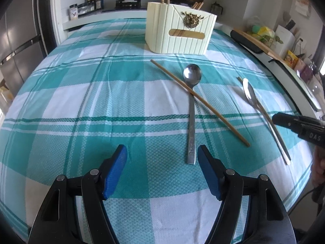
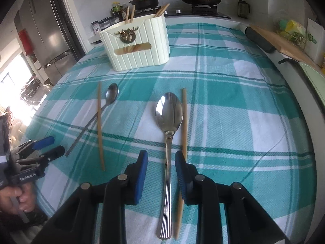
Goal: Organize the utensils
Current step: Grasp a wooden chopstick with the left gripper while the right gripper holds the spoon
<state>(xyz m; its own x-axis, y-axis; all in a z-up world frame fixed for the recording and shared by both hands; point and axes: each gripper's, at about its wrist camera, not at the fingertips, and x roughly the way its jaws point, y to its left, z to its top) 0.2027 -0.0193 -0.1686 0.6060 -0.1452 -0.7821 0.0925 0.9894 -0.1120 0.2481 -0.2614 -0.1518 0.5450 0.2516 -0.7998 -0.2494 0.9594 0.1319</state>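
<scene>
Right hand-held gripper (image 2: 160, 163) straddles ribbed steel spoon (image 2: 168, 134) handle.

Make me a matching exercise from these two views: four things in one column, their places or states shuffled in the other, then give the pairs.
1. ribbed-handled steel spoon
2. flat-handled steel spoon
3. cream ribbed utensil holder
4. left hand-held gripper

a. crossed by a wooden chopstick
b. open, holding nothing
c. between the right hand-held gripper fingers
d. already holds chopsticks

Pairs: 1-c, 2-a, 3-d, 4-b
</scene>
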